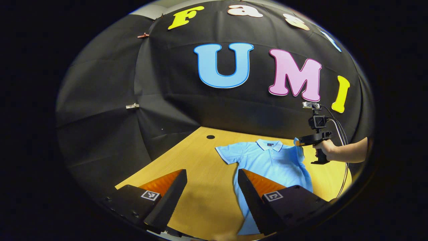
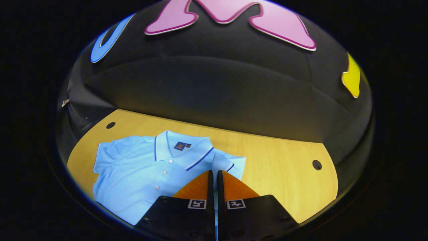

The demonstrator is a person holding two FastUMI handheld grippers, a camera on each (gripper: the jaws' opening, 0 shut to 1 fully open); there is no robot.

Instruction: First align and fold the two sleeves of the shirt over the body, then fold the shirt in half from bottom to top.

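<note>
A light blue polo shirt [image 1: 271,162] lies face up on the wooden table [image 1: 200,157], collar toward the wall. My left gripper [image 1: 211,172] hovers open over the table beside the shirt's lower body, nothing between its fingers. One sleeve [image 1: 227,154] lies spread flat. In the left gripper view, my right gripper [image 1: 297,143] pinches the other sleeve at the shirt's far side. In the right gripper view, my right gripper [image 2: 214,172] is shut on that sleeve [image 2: 221,163], which is raised off the table near the collar [image 2: 182,147]. The shirt's body [image 2: 140,170] stays flat.
A person's hand [image 1: 326,149] holds the right gripper, with cables trailing off to the right. The table [image 2: 284,167] has round holes [image 2: 316,164] [image 2: 110,125] near its back corners. Black cloth walls close in behind and to the left.
</note>
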